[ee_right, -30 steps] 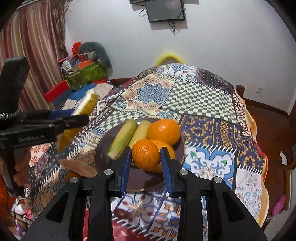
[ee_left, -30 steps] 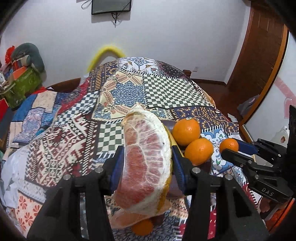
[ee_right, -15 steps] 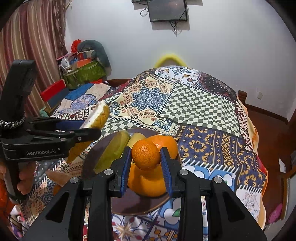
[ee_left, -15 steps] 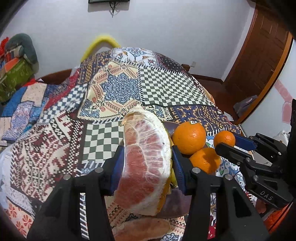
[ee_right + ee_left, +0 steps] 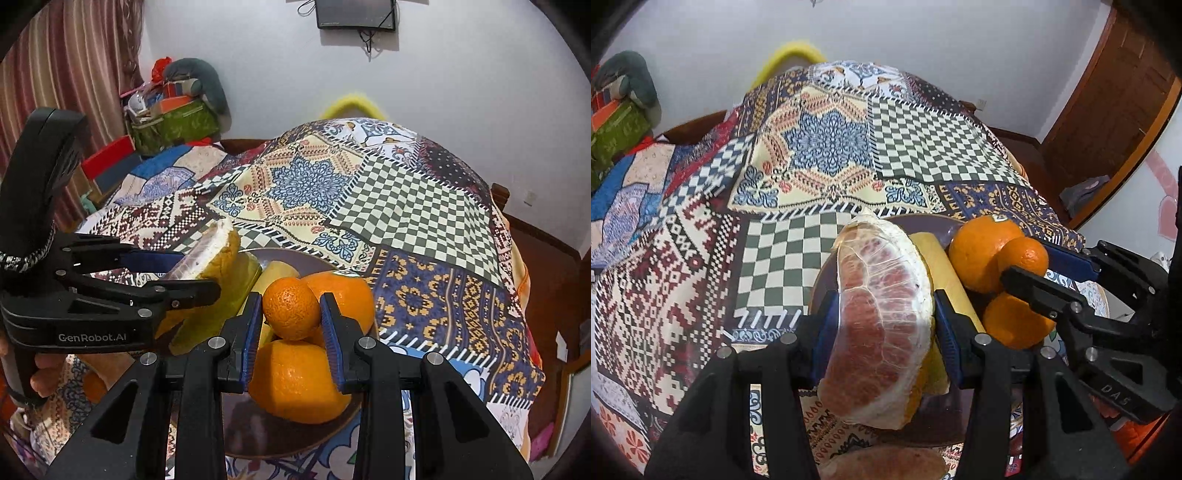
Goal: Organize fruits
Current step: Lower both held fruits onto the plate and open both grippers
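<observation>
A peeled pomelo wedge (image 5: 882, 325) is pinched by the left gripper (image 5: 882, 325) over the brown plate's (image 5: 295, 260) left part; a small mandarin (image 5: 291, 308) is clamped by the right gripper (image 5: 291, 314) above two oranges (image 5: 299, 380) on it.

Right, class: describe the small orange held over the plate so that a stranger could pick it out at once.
Find the dark brown round plate on the patchwork tablecloth. Above its pile of fruit, the right tongs clamp a small dimpled orange mandarin. It is clearly smaller than the two big smooth oranges beneath and behind it, and the only one held off the plate.
</observation>
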A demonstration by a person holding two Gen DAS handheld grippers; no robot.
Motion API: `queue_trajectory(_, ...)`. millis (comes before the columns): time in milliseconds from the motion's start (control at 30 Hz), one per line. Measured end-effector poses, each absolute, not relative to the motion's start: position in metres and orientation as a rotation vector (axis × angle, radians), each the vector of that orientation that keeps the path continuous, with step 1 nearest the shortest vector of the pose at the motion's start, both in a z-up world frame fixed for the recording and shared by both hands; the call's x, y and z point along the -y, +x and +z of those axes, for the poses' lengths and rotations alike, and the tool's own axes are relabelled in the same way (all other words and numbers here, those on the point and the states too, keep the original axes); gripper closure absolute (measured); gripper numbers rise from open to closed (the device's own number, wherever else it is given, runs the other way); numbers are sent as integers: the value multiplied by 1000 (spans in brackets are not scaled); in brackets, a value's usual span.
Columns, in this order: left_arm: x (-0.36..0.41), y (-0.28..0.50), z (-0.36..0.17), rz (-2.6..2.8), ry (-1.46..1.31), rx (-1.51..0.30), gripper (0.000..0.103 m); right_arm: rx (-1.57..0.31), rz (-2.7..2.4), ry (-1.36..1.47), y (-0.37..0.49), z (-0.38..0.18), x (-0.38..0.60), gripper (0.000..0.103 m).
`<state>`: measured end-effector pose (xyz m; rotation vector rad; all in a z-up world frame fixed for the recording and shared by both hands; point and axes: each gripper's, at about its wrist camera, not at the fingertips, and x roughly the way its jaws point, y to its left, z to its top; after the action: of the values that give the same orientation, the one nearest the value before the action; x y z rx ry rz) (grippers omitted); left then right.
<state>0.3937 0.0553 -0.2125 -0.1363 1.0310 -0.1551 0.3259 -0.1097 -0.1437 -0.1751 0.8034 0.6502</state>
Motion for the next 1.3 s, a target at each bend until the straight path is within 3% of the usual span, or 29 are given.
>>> queue_trajectory(500, -56, 394, -216, -147, -168, -1039, 53, -803, 663, -176, 324, -143, 110, 74)
queue_trajectory(1300, -62, 336, -160, -110, -119, -946, 53, -807, 636, -194, 297, -124, 116, 74)
